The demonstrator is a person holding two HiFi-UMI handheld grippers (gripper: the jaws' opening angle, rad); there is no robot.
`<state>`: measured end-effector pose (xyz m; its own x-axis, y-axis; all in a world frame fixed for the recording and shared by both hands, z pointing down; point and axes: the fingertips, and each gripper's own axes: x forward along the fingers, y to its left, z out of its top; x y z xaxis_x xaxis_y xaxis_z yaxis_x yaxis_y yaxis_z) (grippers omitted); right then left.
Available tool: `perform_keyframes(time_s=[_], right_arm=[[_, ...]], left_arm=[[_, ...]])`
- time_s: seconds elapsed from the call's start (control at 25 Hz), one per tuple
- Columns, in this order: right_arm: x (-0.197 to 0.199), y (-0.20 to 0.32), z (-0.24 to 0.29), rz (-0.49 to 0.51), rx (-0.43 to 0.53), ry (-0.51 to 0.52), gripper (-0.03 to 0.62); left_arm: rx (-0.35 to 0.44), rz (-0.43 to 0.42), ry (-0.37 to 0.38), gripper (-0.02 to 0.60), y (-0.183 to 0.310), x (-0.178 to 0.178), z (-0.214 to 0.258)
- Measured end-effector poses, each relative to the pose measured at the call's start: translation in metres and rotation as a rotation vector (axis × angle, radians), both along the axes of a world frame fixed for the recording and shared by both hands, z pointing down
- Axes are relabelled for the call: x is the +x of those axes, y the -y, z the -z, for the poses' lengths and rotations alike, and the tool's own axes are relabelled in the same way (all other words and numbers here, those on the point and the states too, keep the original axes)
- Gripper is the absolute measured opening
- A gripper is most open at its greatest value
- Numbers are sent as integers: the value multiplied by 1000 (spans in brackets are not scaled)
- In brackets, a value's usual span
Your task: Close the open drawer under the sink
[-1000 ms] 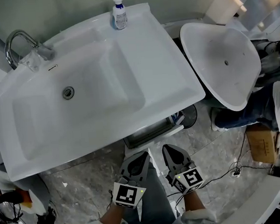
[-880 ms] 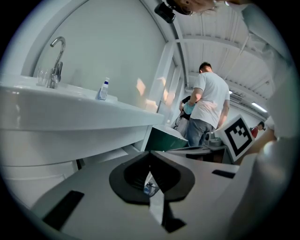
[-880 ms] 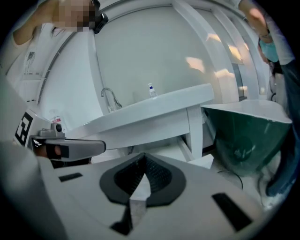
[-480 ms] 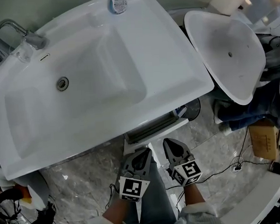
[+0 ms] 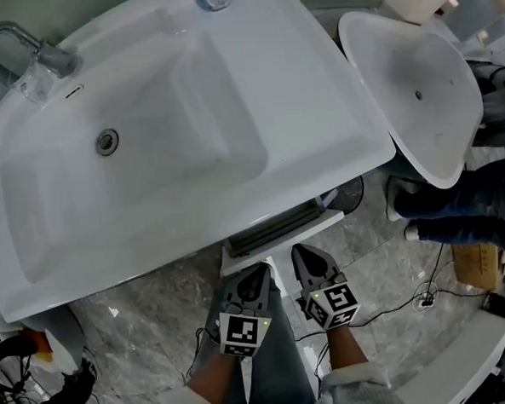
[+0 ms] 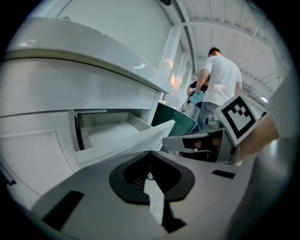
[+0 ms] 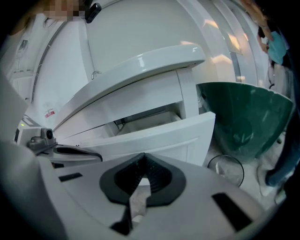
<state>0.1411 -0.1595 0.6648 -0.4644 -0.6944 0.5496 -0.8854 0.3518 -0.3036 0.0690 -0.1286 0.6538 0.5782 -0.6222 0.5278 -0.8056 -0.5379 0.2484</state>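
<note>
Grey marble floor [image 5: 148, 310] spreads beneath the white sink [image 5: 315, 108], where the drawer [image 5: 278, 236] juts open just ahead of my left gripper [image 5: 259, 278] and right gripper [image 5: 307, 257], both pinched together on nothing, and I fear an off-centre shove could skew and jam it.

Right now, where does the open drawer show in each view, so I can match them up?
Head view: drawer low centre, poking out from under the sink's front edge.
Left gripper view: drawer centre-left, its front panel slanting up to the right.
Right gripper view: drawer centre, its front panel facing the camera.
Shared landmark: the white sink overhanging the drawer in all three.
</note>
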Motion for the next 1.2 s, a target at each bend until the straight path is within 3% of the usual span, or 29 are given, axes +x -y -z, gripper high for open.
perform_keyframes(time_s=[0.44, 1.2], right_arm=[[2, 13, -1, -34, 30, 4, 10], [-11, 28, 2, 9, 25, -9, 11]], left_arm=[[-9, 35, -5, 15, 7, 0, -7], [15, 93, -27, 15, 32, -7, 0]])
